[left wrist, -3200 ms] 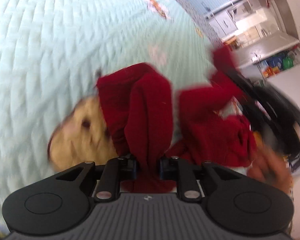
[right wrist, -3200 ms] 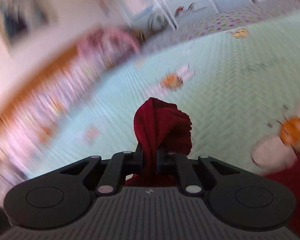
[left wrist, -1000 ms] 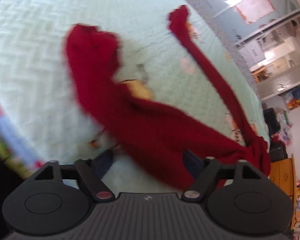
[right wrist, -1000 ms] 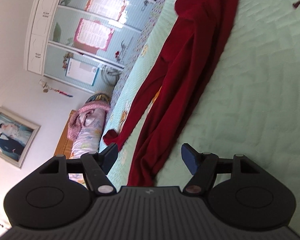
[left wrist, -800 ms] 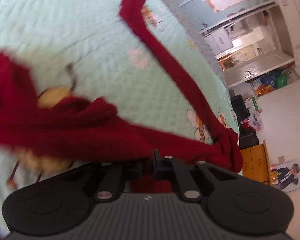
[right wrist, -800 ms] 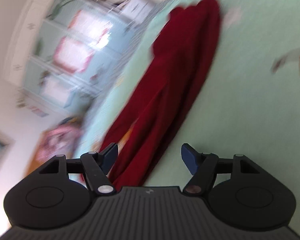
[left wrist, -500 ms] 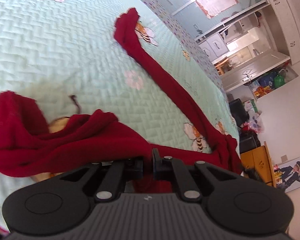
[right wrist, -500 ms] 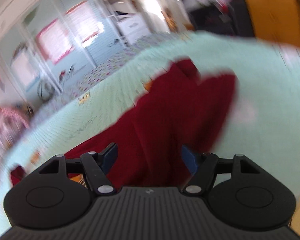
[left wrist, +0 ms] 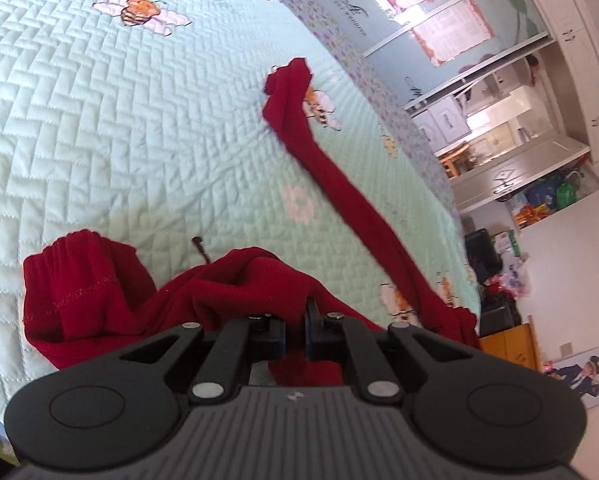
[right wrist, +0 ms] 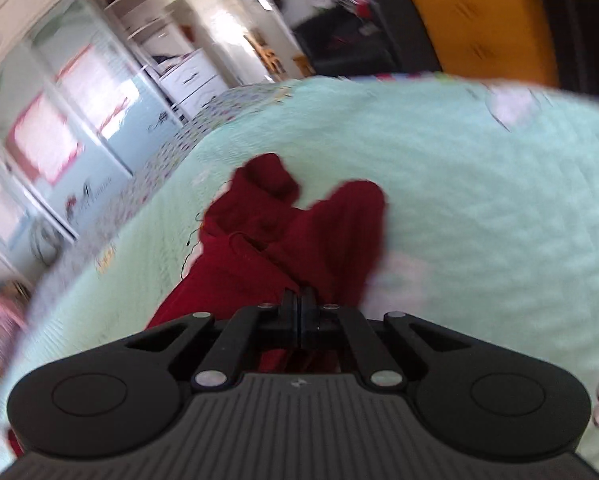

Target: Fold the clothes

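A dark red garment (left wrist: 235,280) sprawls across the mint quilted bedspread (left wrist: 99,140) on the bed. The left tongs (left wrist: 296,320) are clenched on a bunched fold at the near edge, with one long strip trailing away to the far right. The right tongs (right wrist: 298,308) pinch another bunch of the same red cloth (right wrist: 291,232); that view is blurred.

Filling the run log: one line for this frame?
left gripper: shut on red garment | right gripper: shut on red garment | surface: green quilt
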`<state>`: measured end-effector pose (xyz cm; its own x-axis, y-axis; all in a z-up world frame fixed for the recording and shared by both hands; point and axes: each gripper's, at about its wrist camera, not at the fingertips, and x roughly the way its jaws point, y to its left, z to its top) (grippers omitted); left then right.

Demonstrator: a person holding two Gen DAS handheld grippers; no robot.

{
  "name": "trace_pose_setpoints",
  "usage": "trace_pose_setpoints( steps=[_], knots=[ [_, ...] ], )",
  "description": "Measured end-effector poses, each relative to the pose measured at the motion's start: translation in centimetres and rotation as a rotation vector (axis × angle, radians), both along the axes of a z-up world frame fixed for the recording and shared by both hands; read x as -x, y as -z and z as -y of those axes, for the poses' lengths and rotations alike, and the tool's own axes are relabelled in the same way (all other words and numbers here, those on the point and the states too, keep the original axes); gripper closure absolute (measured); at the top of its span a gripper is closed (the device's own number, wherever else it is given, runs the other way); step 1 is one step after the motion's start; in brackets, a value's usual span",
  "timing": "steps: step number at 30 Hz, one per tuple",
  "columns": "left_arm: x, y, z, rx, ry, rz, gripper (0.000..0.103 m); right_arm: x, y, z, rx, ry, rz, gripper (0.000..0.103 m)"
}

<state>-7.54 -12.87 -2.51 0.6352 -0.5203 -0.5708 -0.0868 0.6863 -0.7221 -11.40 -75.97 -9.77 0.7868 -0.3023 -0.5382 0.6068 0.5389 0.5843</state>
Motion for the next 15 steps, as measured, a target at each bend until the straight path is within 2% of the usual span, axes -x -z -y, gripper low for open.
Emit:
trace_pose_setpoints(
  steps=[6, 10, 13, 15],
  knots=[
    [1.2, -3.0, -0.9, 0.041, 0.026, 0.078, 0.097, 4.3, -0.3, -0.7, -0.108, 0.017, 0.126, 0.103],
    [1.4, -4.3, -1.3, 0.063, 0.046, 0.106, 0.097, 4.8, 0.1, -1.0, -0.126, -0.04, 0.083, 0.102],
    [1.5, -4.9, -1.3, 0.082, 0.065, 0.116, 0.097, 5.1, 0.9, -1.1, -0.177, -0.046, 0.065, 0.092],
    [1.5, -5.4, -1.2, 0.1, 0.084, 0.122, 0.097, 5.0, 1.6, -0.8, -0.213, -0.024, 0.069, 0.068]
  ],
)
